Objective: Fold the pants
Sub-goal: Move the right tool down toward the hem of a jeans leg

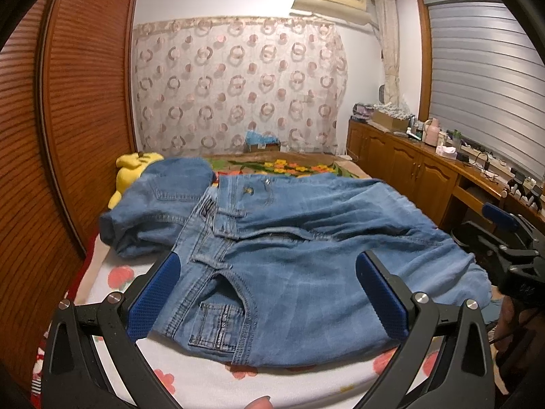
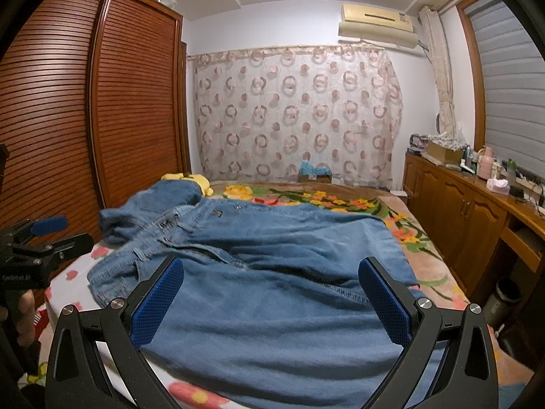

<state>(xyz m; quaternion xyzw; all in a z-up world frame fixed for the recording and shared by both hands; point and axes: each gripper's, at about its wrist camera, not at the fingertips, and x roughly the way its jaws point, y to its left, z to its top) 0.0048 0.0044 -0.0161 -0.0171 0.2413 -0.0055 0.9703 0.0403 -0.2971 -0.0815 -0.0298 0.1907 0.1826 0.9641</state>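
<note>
The bed (image 1: 190,378) carries everything here. Its near end is covered by a white sheet printed with red and pink flowers; farther back lies a brown blanket (image 2: 344,201) with yellow, orange and green blooms. Blue denim pants (image 1: 306,272) lie spread across the sheet, waistband toward the wardrobe side, one part bunched up near the far left corner. A yellow plush toy (image 1: 131,170) rests on the bed just behind that bunched denim. At the far edge of the blanket sits a small box with something blue on top (image 1: 262,141).
</note>
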